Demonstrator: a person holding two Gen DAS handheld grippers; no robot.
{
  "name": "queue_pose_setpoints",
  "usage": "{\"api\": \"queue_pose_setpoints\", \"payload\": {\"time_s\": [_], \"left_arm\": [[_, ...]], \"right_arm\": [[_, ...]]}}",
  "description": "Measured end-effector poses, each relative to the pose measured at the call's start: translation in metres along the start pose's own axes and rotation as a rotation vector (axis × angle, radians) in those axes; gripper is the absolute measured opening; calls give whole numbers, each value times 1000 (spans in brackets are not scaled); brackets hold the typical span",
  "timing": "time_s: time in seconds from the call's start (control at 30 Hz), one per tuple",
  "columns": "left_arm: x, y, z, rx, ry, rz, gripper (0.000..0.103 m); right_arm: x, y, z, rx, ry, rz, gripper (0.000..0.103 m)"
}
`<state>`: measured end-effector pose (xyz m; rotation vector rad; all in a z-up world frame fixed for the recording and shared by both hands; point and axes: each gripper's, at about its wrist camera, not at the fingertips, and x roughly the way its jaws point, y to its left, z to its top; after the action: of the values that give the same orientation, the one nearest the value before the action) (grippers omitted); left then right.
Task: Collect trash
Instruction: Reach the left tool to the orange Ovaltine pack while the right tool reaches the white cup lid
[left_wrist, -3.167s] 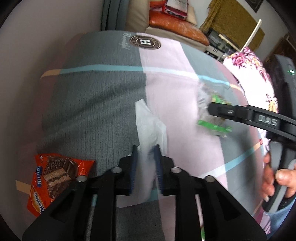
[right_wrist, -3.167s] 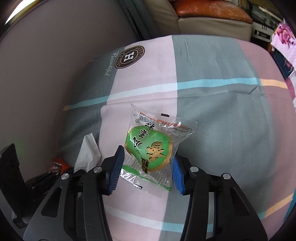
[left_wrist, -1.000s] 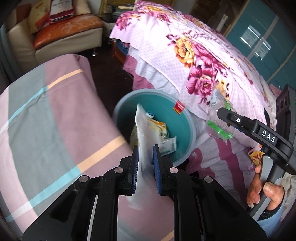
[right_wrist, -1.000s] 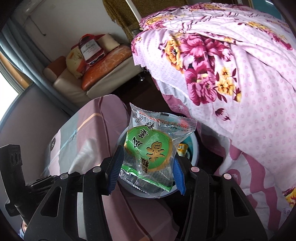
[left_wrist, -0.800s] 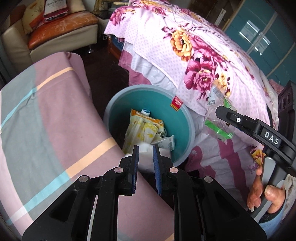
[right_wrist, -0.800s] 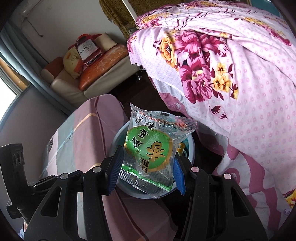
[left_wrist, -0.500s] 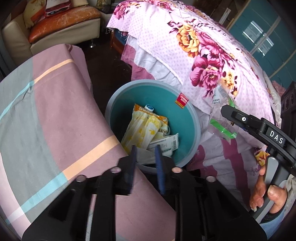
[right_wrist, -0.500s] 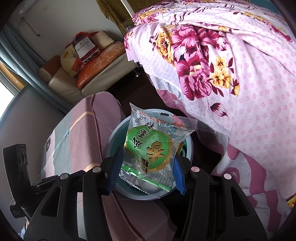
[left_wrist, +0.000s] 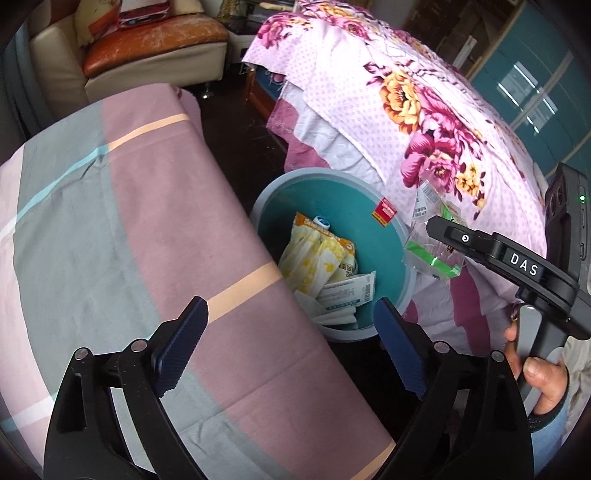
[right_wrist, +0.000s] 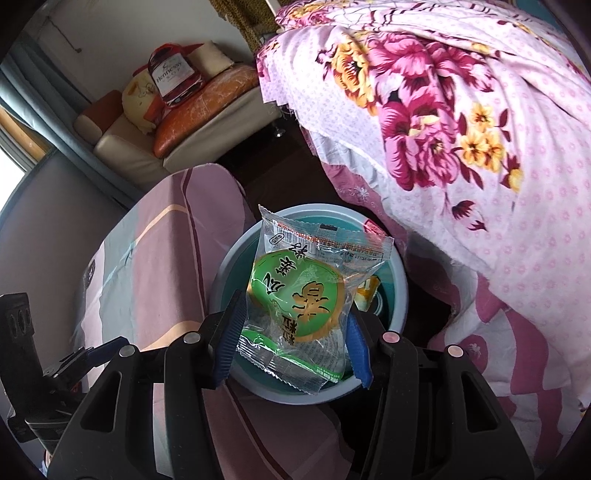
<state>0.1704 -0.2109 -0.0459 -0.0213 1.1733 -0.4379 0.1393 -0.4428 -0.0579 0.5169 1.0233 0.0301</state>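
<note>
A person's left gripper (left_wrist: 290, 343) hovers with its blue-padded fingers (left_wrist: 181, 341) spread wide and empty above the striped pink-and-grey bedspread (left_wrist: 110, 229), beside a round blue plastic bin (left_wrist: 332, 334) with a teal interior on the floor between two beds. Yellow snack bags (left_wrist: 317, 258) and white paper wrappers (left_wrist: 345, 291) lie inside the bin. The right gripper (right_wrist: 293, 338) clamps a clear plastic packet with a green round label (right_wrist: 308, 306) directly above the bin's opening, next to the pink floral quilt (right_wrist: 461, 122).
</note>
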Motion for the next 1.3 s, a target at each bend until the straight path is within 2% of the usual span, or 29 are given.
{"api": "queue_pose_setpoints", "payload": {"time_s": [0.17,0.5,0.87,1.3], "left_arm": [[1,11,-2,-29,6,2,93],[-1,22,-6,-49,12,-13,93],[-21,41,-24,-80,-7,-29,94],[-65,75,-54,-146,-69,-34,95]], "right_arm": [[8,11,2,-14,22,-6,54],[11,24,1,-13,44,-26,73],[5,40,-8,-21,75,-41,74],[-11,94,-26,-99,92,-19,76]]}}
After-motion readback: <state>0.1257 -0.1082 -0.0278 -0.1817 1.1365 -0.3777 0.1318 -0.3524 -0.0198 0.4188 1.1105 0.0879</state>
